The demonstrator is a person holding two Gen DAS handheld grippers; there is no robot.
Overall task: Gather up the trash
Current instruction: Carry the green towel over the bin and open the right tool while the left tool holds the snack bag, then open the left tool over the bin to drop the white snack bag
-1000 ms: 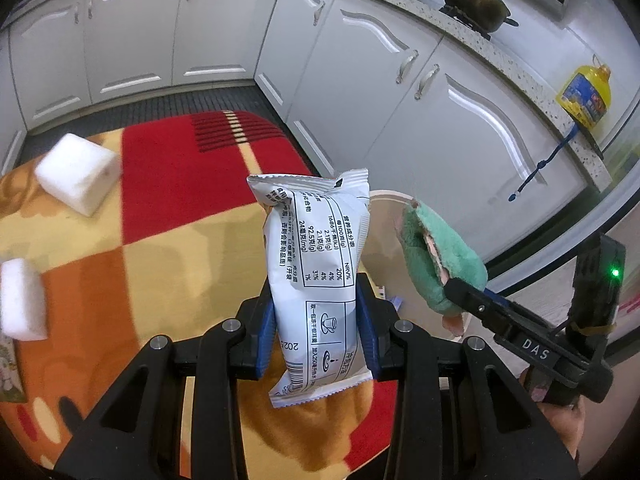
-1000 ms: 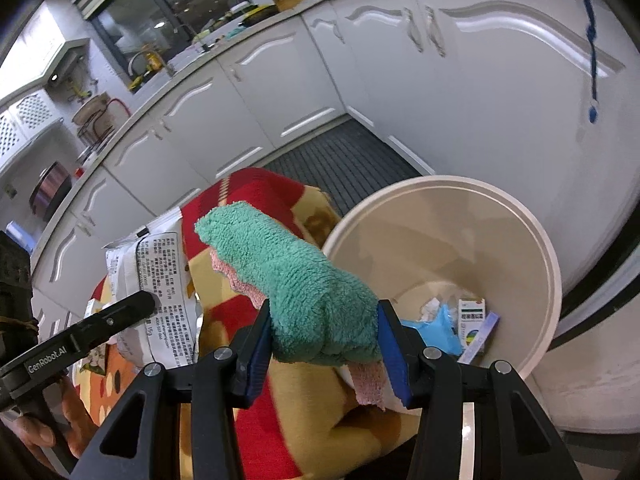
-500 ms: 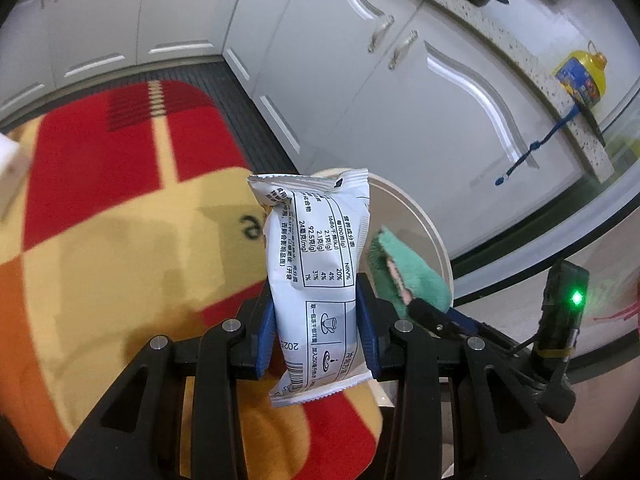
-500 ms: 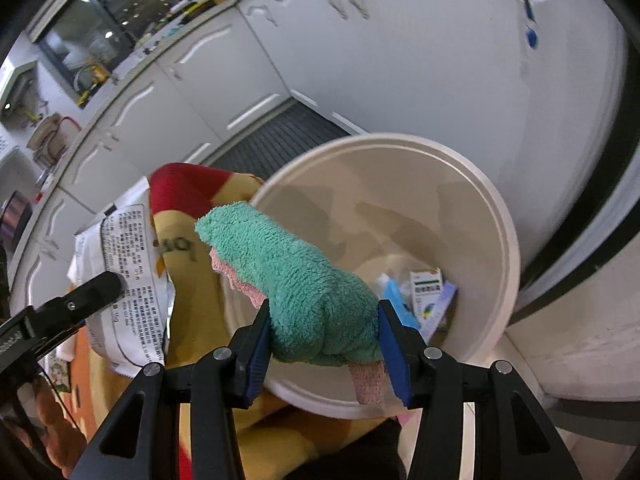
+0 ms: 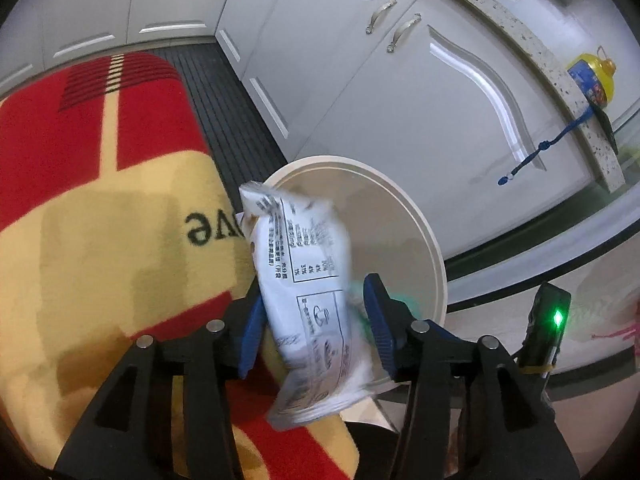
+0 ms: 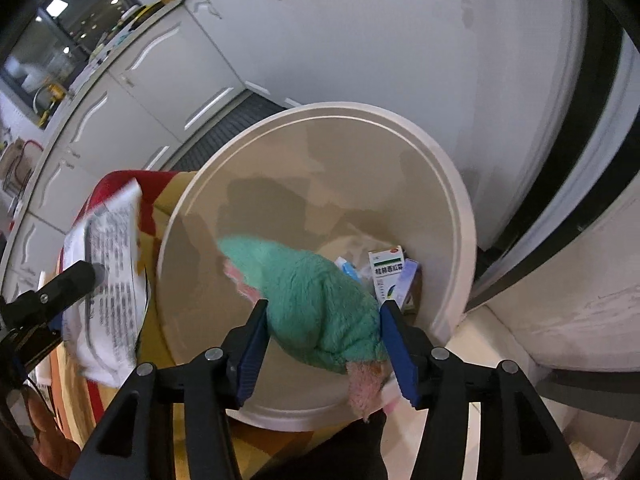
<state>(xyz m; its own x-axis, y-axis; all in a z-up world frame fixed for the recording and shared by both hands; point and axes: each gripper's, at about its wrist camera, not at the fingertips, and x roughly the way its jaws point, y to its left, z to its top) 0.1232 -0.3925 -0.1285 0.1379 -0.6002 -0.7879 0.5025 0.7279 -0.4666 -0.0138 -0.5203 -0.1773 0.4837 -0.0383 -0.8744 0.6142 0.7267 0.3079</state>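
My left gripper [image 5: 314, 322] has opened; the white snack wrapper [image 5: 310, 304] is blurred and tilted between its spread jaws, touching only the left pad, at the near rim of the beige trash bin [image 5: 430, 240]. My right gripper [image 6: 324, 334] has also opened wider over the bin [image 6: 452, 184]; the green cloth [image 6: 316, 300] with pink underside sits loosely between its jaws, blurred. The wrapper [image 6: 112, 276] also shows at the left of the right wrist view. Small boxes [image 6: 386, 276] lie in the bin's bottom.
A red, yellow and orange blanket [image 5: 100, 200] covers the surface left of the bin. White kitchen cabinets [image 5: 400, 92] stand behind the bin. A yellow oil bottle [image 5: 592, 80] sits on the counter.
Both grippers moved over the bin and opened. The wrapper tilted and slips in the left jaws; the green cloth sags in the right jaws.
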